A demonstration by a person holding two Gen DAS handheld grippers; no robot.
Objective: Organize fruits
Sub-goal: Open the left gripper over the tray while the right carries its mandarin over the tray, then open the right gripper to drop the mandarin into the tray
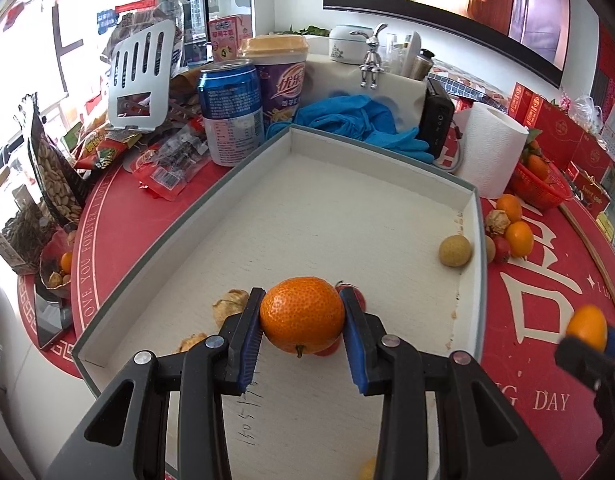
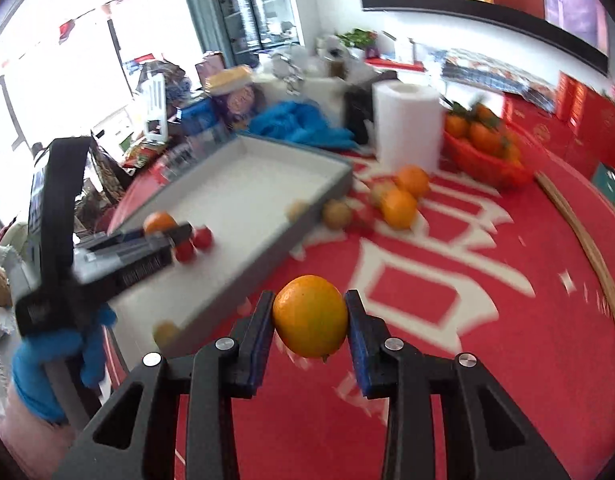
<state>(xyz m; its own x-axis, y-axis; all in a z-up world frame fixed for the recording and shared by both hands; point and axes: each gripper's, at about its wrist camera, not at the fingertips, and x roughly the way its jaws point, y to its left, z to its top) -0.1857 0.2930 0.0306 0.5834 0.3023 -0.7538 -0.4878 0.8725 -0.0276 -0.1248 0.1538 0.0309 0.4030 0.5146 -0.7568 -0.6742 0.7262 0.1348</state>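
Left wrist: jaws clamp tangerine (image 1: 302, 314) over box (image 1: 387, 152).

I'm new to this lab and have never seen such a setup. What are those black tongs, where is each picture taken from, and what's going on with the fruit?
No robot here: a person holds a two-finger gripper in each hand, each with a camera looking along its fingers. The left camera shows the left gripper shut on a mandarin over a shallow box holding a few small fruits. The right camera, blurred, shows the right gripper shut on a smaller orange fruit above the red tablecloth. More fruit lies loose beside the box; a paper roll and a basket of oranges stand behind.
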